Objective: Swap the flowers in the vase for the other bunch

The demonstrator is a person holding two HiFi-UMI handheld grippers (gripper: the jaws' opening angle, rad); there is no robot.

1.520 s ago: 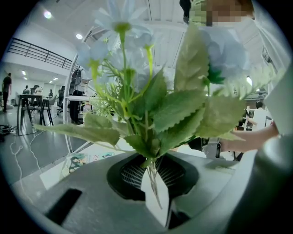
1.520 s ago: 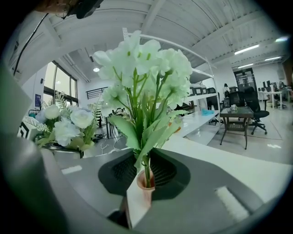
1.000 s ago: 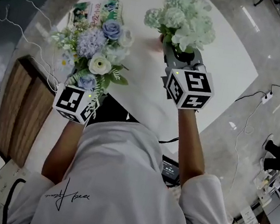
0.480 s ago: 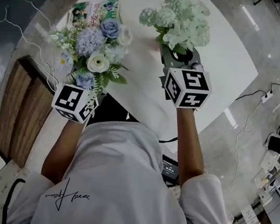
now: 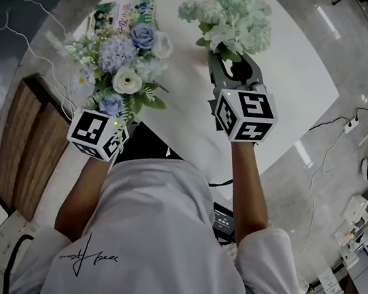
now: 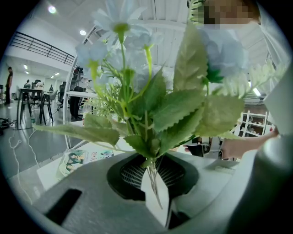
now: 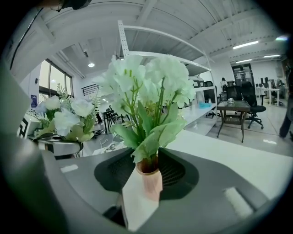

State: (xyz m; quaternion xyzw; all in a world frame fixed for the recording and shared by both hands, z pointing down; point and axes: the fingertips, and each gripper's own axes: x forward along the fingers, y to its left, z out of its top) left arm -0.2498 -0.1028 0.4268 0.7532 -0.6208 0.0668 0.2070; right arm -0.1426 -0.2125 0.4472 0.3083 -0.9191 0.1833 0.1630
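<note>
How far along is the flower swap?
Looks nearly done: the pale green bunch stands in the pink vase, and the jaws of the right gripper have just been opening around it. In hand: the left gripper is shut on the blue bunch. Left: probably laying that bunch down.

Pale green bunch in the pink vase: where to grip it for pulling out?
Likely the stems just above the vase rim, coming level from the side. The pale green bunch narrows there to a tight, upright cluster; its heads are wide and soft.
</note>
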